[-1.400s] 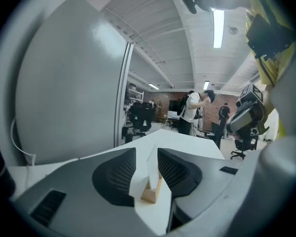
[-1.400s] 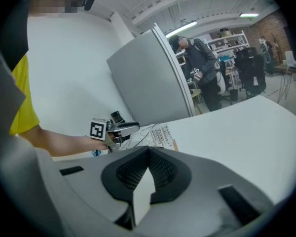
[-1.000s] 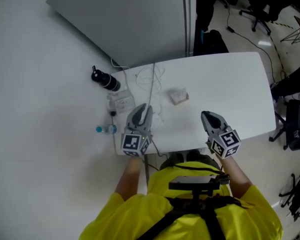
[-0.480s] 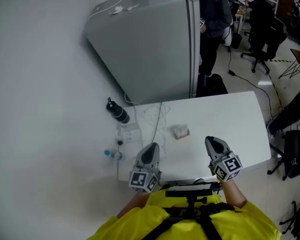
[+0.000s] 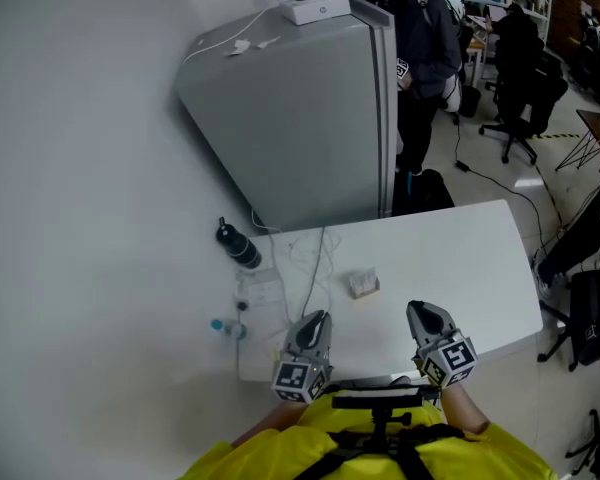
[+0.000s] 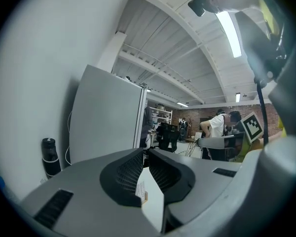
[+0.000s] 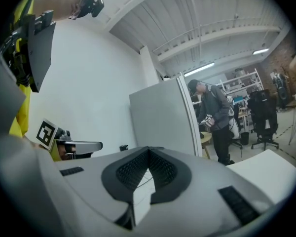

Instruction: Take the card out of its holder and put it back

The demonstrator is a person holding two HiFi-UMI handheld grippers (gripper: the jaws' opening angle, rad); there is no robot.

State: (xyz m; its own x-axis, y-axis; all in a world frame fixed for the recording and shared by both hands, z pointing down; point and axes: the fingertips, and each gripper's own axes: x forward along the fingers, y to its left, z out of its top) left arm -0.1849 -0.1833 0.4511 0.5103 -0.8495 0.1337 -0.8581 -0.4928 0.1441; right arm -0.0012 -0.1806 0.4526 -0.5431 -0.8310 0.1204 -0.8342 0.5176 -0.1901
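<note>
A small pale card holder [image 5: 363, 285] lies on the white table [image 5: 460, 258], near its middle. My left gripper [image 5: 315, 323] is at the table's front edge, just left of and nearer than the holder. Its jaws are shut with nothing between them [image 6: 145, 151]. Below its tips a small pale object [image 6: 142, 192] shows on the table, too blurred to name. My right gripper [image 5: 423, 318] is also at the front edge, right of the holder. It is shut and empty [image 7: 149, 149]. Neither gripper touches the holder.
At the table's left end stand a black bottle [image 5: 238, 246], a blue-capped small bottle [image 5: 225, 326] and a clear packet [image 5: 262, 293], with thin cables [image 5: 315, 258] beside them. A grey cabinet [image 5: 300, 118] stands behind the table. A person [image 5: 425, 48] and office chairs [image 5: 520, 78] are at the back right.
The head view has tilted up and shows more of the room. Both grippers have drawn back from the table's middle to its front edge, the left one farther.
</note>
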